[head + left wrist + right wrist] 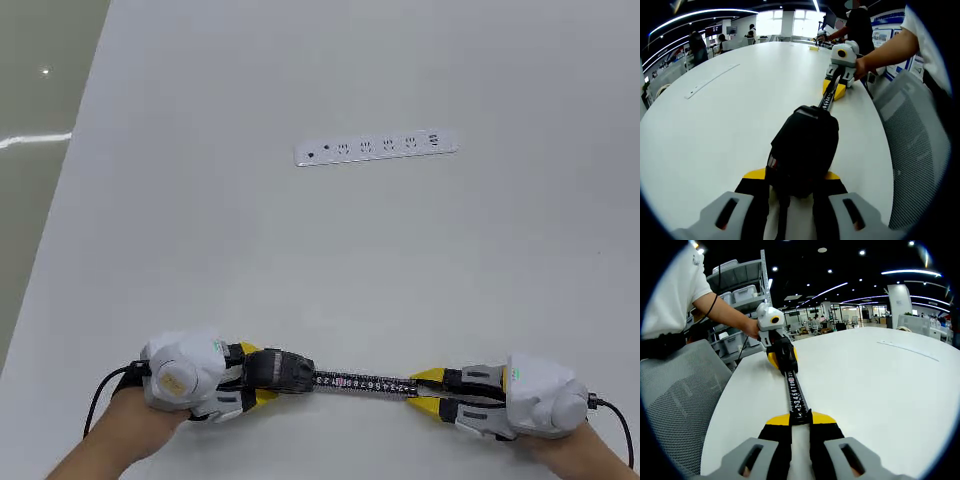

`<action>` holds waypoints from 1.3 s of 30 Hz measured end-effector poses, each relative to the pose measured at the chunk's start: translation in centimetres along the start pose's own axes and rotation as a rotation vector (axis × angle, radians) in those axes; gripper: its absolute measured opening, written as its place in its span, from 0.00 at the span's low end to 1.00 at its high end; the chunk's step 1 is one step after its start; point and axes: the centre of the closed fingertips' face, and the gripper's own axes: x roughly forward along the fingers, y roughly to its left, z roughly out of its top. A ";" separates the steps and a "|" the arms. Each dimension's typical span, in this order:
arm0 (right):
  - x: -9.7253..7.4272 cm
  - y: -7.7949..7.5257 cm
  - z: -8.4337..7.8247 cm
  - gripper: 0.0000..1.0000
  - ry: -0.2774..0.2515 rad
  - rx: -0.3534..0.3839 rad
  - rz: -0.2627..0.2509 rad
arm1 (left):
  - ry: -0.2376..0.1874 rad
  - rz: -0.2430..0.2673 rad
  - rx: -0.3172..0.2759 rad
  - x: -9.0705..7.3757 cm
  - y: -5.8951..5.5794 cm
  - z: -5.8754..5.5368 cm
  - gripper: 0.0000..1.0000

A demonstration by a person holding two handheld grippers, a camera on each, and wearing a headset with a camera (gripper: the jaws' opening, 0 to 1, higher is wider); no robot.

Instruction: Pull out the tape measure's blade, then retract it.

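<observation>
The black tape measure case (pixel 278 370) lies near the table's front edge, and my left gripper (pixel 262 374) is shut on it; the case (pixel 803 150) bulks large between the yellow-tipped jaws in the left gripper view. A short stretch of black blade (pixel 362 383) with white numerals runs rightward from the case. My right gripper (pixel 418 391) is shut on the blade's end. From the right gripper view the blade (pixel 796 396) leads away to the case (pixel 785 356) and the left gripper (pixel 782 359). The right gripper (pixel 832 91) appears at the blade's far end in the left gripper view.
A white power strip (pixel 377 147) lies flat toward the far side of the white table (pixel 300 250). The table's left edge (pixel 60 190) drops to a glossy floor. A grey mesh chair (pixel 675 395) stands by the near edge. People stand in the background.
</observation>
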 end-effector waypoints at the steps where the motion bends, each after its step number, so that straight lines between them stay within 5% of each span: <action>1: -0.2 -0.1 -0.1 0.10 0.000 0.001 -0.002 | 0.000 0.000 0.000 0.0 0.0 0.0 0.29; 39: -3.8 -0.7 -1.5 0.10 -0.002 0.024 -0.035 | 0.012 0.001 0.004 0.1 -0.1 -0.1 0.29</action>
